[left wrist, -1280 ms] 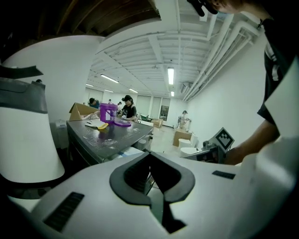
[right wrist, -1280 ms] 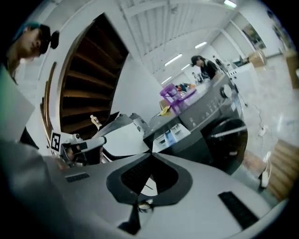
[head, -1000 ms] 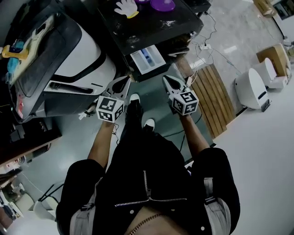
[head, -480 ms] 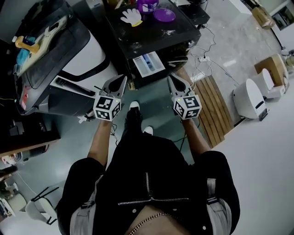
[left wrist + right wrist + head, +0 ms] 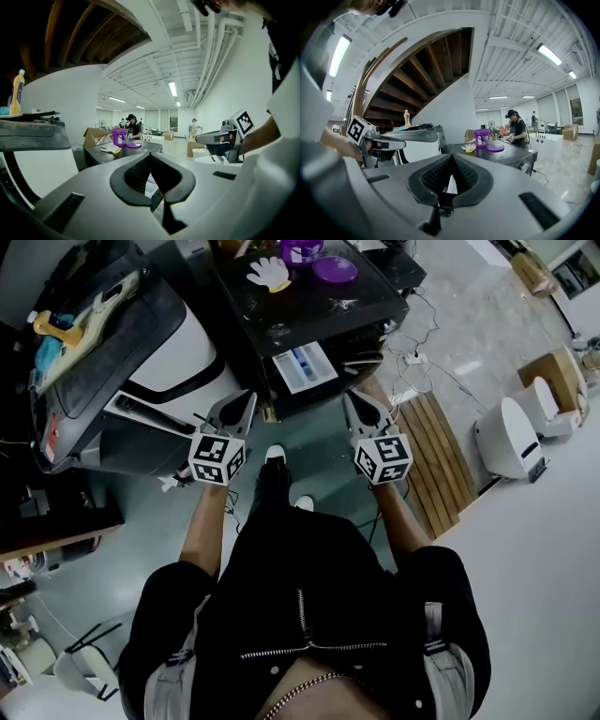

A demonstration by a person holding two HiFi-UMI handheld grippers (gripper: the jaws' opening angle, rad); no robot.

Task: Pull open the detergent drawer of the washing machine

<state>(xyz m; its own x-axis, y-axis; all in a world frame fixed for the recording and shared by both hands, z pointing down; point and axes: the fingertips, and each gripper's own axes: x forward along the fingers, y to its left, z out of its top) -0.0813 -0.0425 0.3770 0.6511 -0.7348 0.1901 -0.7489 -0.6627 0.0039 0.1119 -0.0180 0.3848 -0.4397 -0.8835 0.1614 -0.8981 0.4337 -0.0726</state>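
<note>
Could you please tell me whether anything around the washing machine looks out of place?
The detergent drawer stands pulled out of the dark washing machine, its compartments exposed. A white glove lies loose on the machine's top beside a purple lid. Nothing looks spilled or damaged.

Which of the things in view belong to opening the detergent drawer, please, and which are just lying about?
Job: washing machine; detergent drawer, already out; left claw, right claw, both shut, empty.
Lying about: white glove, purple cup, purple lid, wooden slats.
</note>
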